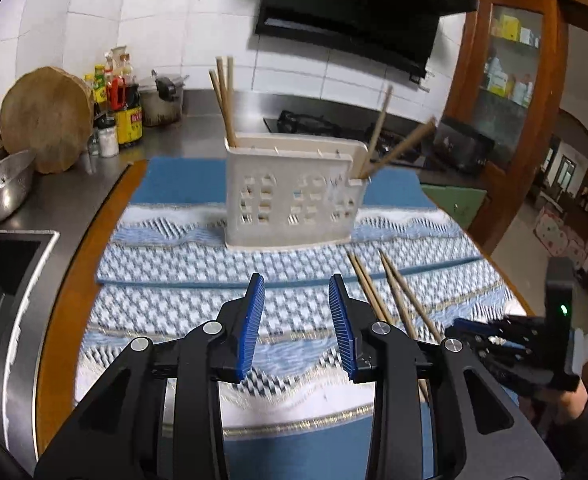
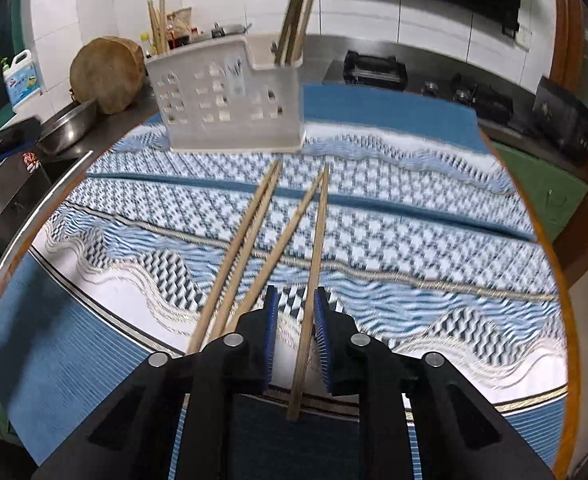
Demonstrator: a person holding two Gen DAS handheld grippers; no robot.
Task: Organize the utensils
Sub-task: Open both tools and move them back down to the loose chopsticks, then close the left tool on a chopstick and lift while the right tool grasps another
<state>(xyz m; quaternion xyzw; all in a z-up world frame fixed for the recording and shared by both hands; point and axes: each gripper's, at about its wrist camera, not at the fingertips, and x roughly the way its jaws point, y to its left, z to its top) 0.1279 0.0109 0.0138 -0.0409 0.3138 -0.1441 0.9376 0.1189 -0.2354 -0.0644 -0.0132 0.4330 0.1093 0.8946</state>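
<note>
Chopsticks [image 2: 253, 236] lie loose on the patterned cloth [image 2: 394, 220], just before the white holder [image 2: 229, 96]. Your right gripper [image 2: 294, 304] straddles the rightmost chopstick [image 2: 314, 264], fingers not yet pressing it. Your left gripper [image 1: 297, 286] hovers released over bare cloth.

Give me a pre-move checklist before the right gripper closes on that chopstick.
1. Rightmost chopstick lies between the right gripper pads: ok.
2. Pads pressing on it: not ok, gaps show on both sides.
3. Only one stick in the gap; the other three chopsticks lie outside to the left: ok.
4. Left gripper open, empty and apart from the sticks: ok.
5. White holder upright on the patterned cloth: ok.
6. Free room in the holder's right compartment: cannot tell.
</note>
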